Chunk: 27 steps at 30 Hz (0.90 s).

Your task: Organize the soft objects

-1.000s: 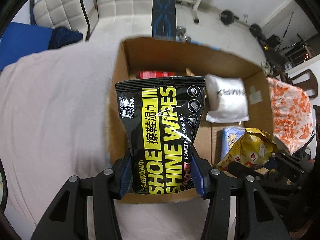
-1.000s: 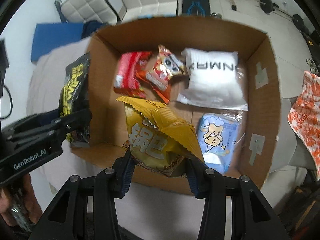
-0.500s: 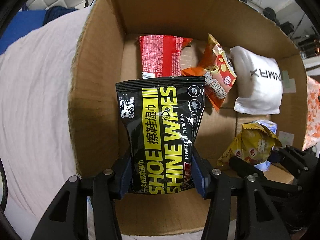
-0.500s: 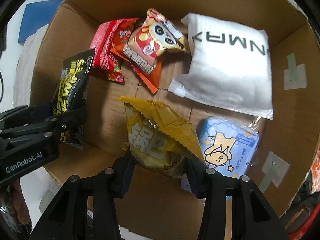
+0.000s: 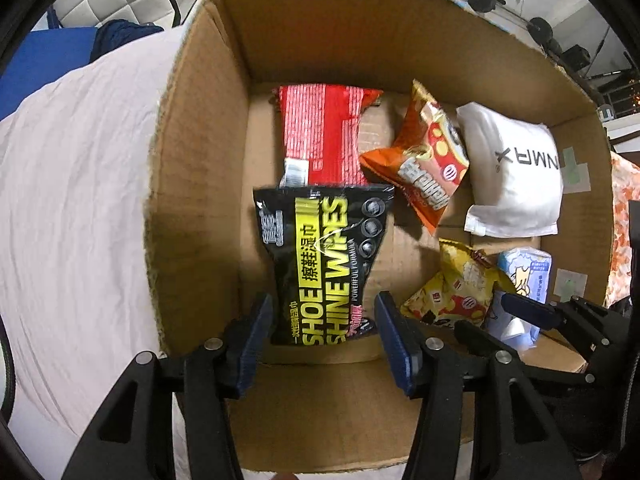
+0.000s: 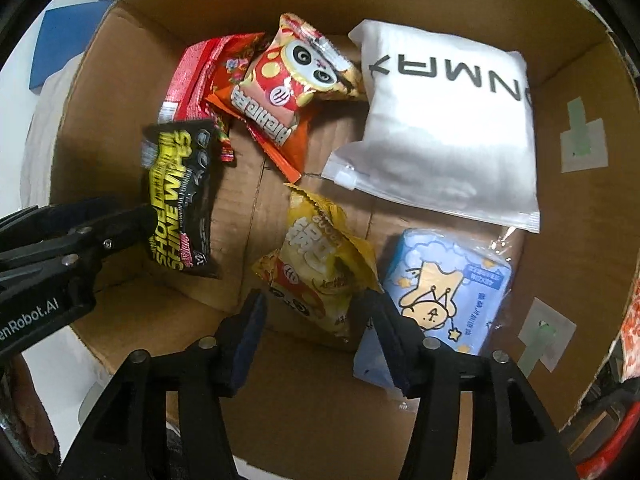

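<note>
Cardboard box (image 5: 208,184), both grippers released

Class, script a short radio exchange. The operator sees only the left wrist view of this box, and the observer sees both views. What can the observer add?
Operator: The right gripper hides most of the blue pack. What is printed on it?
Observer: The right wrist view shows its whole front: a cartoon bear with stars.
Operator: And the orange snack bag?
Observer: Its upper end carries a panda face, and the bag lies partly over the red packet.
</note>
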{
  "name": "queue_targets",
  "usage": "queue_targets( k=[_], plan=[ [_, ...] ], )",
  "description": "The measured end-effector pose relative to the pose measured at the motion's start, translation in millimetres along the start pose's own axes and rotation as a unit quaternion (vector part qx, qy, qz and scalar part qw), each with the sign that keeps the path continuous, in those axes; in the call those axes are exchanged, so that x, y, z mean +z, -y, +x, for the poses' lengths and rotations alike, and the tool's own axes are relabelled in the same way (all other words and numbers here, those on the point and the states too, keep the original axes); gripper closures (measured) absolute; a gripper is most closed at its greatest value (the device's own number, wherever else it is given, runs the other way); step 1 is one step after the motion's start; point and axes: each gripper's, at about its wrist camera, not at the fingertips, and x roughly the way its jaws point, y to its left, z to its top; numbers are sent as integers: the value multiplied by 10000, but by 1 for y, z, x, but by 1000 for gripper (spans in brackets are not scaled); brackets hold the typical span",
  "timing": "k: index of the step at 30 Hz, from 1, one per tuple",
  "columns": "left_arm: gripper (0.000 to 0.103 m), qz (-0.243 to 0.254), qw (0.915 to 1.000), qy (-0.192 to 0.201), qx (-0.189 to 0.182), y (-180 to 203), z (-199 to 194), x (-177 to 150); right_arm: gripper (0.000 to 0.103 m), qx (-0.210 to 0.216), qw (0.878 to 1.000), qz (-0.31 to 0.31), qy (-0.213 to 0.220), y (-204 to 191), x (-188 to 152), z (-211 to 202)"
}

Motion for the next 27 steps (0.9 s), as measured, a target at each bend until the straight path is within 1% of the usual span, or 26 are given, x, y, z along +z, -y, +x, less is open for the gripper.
queue_targets(
  k=[2, 3, 5, 6, 8, 9, 10, 11, 12, 13, 14, 15, 18, 21, 23, 24, 27],
  plan=[
    [42, 0, 10000, 85, 5, 2, -7, 1, 40, -47, 10000, 39, 40, 2, -1, -5],
    [42, -1, 9999, 123, 0, 4, -9, 1, 40, -61, 9999, 56, 72, 1, -1, -8],
    [41, 8, 9998, 222, 4, 7, -16, 1, 31, -83, 9998, 93, 147, 4, -7, -13],
    [33, 12, 9997, 258, 9, 8, -18, 1, 29, -105, 9997, 102, 190, 4, -8, -16],
    [21, 5, 9994, 342, -6, 9, -25, 1, 19, -153, 9995, 126, 263, 6, -13, -21],
    [17, -7, 9991, 414, 24, 10, -29, 0, 16, -196, 9993, 162, 290, 8, -15, -23],
    [16, -16, 9989, 463, 85, 10, -32, 0, 11, -202, 9991, 186, 318, 10, -16, -25],
    [14, -19, 9985, 525, 177, 12, -36, 0, 9, -201, 9989, 234, 366, 12, -18, -28],
    [5, -16, 9982, 561, 216, 13, -37, -1, 8, -205, 9987, 265, 389, 13, -20, -29],
    [3, -14, 9979, 608, 228, 14, -40, -2, 6, -218, 9984, 306, 423, 14, -22, -31],
    [3, -26, 9976, 658, 235, 17, -43, -4, 2, -221, 9981, 343, 465, 15, -24, -34],
    [3, -40, 9973, 693, 232, 14, -44, -5, 1, -224, 9977, 381, 506, 17, -26, -36],
    [3, -62, 9968, 771, 189, 13, -48, -10, 0, -225, 9963, 511, 651, 23, -33, -45],
    [3, -31, 9959, 885, 165, 14, -61, -18, 0, -249, 9943, 617, 827, 25, -42, -58],
    [3, -10, 9950, 988, 138, 17, -72, -26, 0, -267, 9927, 671, 966, 31, -46, -71],
    [3, 19, 9941, 1079, 119, 18, -80, -31, 0, -268, 9916, 706, 1054, 32, -54, -84],
    [3, 89, 9905, 1366, 139, 23, -105, -48, 0, -277, 9872, 770, 1371, 25, -70, -116]
  ],
)
